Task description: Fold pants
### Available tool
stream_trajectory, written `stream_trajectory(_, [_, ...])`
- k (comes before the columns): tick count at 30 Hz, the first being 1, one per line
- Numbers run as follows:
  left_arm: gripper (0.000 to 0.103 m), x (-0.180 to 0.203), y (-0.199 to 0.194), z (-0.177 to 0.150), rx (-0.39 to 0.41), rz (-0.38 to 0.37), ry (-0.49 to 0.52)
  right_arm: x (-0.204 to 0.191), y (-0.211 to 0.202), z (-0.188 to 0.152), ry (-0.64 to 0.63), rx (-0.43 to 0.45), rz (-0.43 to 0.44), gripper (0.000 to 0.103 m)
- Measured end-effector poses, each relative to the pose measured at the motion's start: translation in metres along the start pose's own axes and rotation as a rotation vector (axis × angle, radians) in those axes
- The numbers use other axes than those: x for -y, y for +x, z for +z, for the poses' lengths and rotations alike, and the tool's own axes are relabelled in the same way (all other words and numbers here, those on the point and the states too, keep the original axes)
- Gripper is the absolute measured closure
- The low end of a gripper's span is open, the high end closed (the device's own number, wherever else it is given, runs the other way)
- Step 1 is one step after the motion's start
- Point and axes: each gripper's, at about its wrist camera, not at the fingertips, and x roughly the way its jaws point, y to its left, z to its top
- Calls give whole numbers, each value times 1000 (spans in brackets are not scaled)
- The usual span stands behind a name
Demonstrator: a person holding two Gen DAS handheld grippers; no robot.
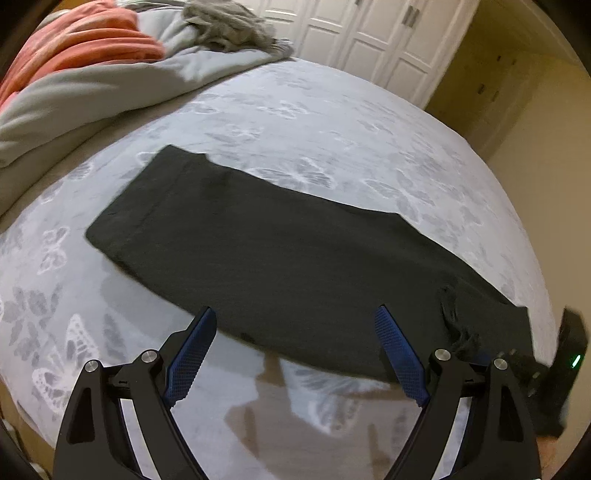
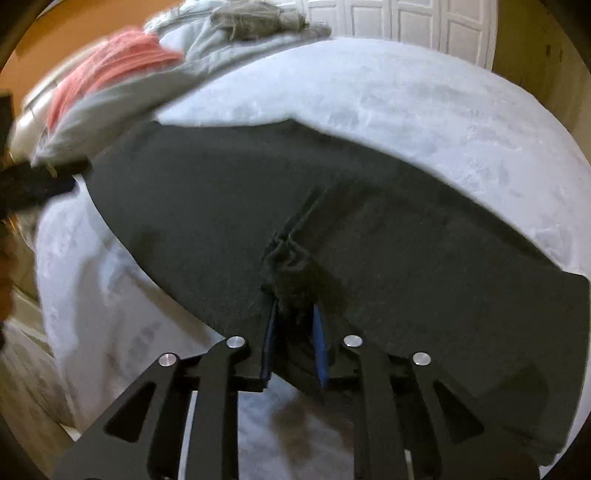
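Note:
Black pants (image 1: pixel 266 251) lie flat on the bed, legs together, running from upper left to lower right. My left gripper (image 1: pixel 295 321) is open and empty, its blue pads (image 1: pixel 194 354) spread just above the pants' near edge. My right gripper (image 2: pixel 293 314) is shut on the pants (image 2: pixel 258 192) near the drawstring knot (image 2: pixel 288 254) at the near edge; cloth bunches between its blue pads. The right gripper's body shows in the left wrist view (image 1: pixel 569 350) at the waistband end. The left gripper shows blurred at the far left of the right wrist view (image 2: pixel 37 181).
The bed has a pale grey sheet with a butterfly print (image 1: pixel 332 122). A grey duvet (image 1: pixel 92 92), an orange blanket (image 1: pixel 81 40) and a grey garment (image 1: pixel 229 26) are piled at the far left. White wardrobe doors (image 1: pixel 369 33) stand beyond the bed.

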Motion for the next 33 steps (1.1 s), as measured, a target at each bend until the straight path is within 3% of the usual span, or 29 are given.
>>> stream_trajectory(2, [18,-3,-1,4,-2,-34,-24,18,-44,4,62,98,9,55])
stream_trajectory(4, [17,-22,-4,11,8,-39,-100,52,-90,-7,144,192,-54,13])
stream_trajectory(5, [17,-33,-5,13,13,-29,-139,70,-104,-17,182,222,-103,10])
stream_trajectory(7, [17,-62,-7,18,30,-5,-237,113,-114,-36,276,184,-207,10])
stream_trajectory(9, [17,-97,-7,21,44,14,-354,155,-110,-58,423,124,-248,10])
stream_trajectory(12, [17,-152,4,23,21,-18,-547,190,-95,-83,580,53,-148,10])
stream_trajectory(16, [17,-171,28,31,-12,-27,-558,193,-75,-93,660,12,-45,10])
stream_trajectory(18, [17,-172,48,29,-53,-95,-579,194,-61,-98,705,1,15,10])
stream_trajectory(21, [17,-166,50,32,1,-86,-568,189,-52,-96,732,20,-1,9])
stream_trajectory(23, [18,-161,55,35,-3,-104,-552,180,-50,-93,703,41,1,14])
stream_trajectory(24, [30,-161,55,36,-1,-115,-547,178,-49,-94,688,35,14,40])
stream_trajectory(25, [49,-160,57,37,-8,-147,-538,174,-45,-91,671,27,7,68])
stream_trajectory(26, [89,-161,62,38,-44,-178,-540,173,-45,-91,660,30,14,80])
stream_trajectory(28, [92,-162,66,34,-69,-243,-602,171,-54,-86,660,60,33,86])
stream_trajectory(33, [95,-142,23,43,-19,-324,-551,164,-128,-73,544,151,61,87])
